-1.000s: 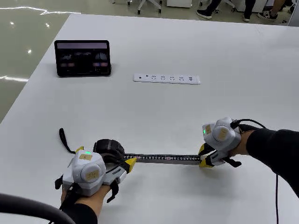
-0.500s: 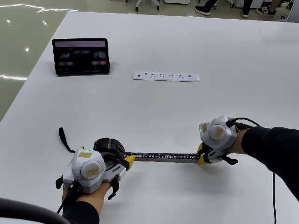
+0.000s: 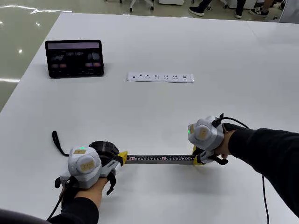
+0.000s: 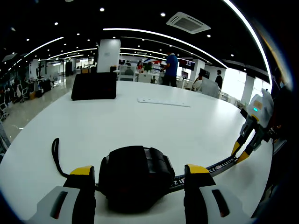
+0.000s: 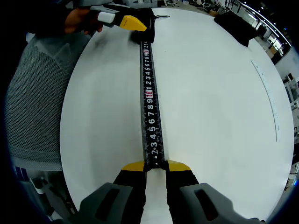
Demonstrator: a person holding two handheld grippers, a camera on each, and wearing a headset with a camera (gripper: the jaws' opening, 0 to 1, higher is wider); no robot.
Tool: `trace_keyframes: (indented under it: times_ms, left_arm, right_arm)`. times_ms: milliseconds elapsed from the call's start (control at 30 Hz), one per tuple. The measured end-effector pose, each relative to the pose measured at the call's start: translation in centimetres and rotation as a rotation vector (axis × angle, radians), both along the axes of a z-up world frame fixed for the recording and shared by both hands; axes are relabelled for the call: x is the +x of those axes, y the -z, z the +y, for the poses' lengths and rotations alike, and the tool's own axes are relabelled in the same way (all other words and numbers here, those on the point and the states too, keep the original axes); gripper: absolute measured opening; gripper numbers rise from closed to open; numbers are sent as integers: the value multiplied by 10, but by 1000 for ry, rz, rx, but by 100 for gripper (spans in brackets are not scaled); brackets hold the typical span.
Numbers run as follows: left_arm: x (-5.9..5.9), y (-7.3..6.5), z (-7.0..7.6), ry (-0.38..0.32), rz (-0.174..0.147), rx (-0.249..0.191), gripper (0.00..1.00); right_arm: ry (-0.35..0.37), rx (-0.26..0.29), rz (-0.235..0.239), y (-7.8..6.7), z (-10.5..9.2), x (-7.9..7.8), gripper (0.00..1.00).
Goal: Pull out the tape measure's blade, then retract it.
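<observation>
The black tape measure case (image 3: 106,150) (image 4: 136,176) rests on the white table near its front left, and my left gripper (image 3: 117,158) (image 4: 140,175) is shut on it. Its black wrist strap (image 3: 57,141) trails to the left. The black blade (image 3: 159,159) (image 5: 150,107) with white numbers runs out flat along the table to the right. My right gripper (image 3: 198,160) (image 5: 154,166) is shut on the blade's end. In the left gripper view the right gripper (image 4: 245,147) stands at the right with the blade (image 4: 219,165) running to it.
A dark tablet (image 3: 74,58) stands propped at the back left. A white power strip (image 3: 160,77) lies at the back middle. A black cable (image 3: 264,186) hangs by the right sleeve. People and chairs are beyond the far table edge.
The right gripper has come left toward the case, so the drawn-out blade is shorter. The left gripper keeps its hold on the case. The head camera has shifted a little.
</observation>
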State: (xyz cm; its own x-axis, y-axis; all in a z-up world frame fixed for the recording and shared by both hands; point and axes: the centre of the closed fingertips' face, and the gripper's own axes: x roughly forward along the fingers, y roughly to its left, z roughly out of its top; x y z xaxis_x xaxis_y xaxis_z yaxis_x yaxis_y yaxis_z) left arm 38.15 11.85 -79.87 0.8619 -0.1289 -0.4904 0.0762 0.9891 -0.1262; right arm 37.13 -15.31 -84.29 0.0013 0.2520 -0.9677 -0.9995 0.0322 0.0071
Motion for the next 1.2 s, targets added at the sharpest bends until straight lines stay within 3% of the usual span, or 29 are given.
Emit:
trace_keyframes:
  times_ms: [67, 100, 133, 233, 467, 1200]
  left_arm:
    - [0, 3, 0, -2, 19, -16, 70]
    - [-1, 7, 1, 4, 42, 6, 68]
    - [0, 7, 2, 6, 37, 24, 67]
    - [0, 9, 2, 6, 45, 11, 65]
    - [-1, 11, 2, 28, 64, 42, 62]
    - [0, 13, 3, 34, 98, 7, 61]
  right_arm:
    - [6, -2, 2, 0, 0, 0, 11]
    - [10, 0, 3, 0, 0, 0, 11]
    - [12, 1, 4, 0, -1, 0, 11]
    - [20, 1, 1, 0, -1, -1, 11]
    - [33, 15, 1, 1, -1, 0, 11]
    - [47, 37, 2, 1, 2, 1, 11]
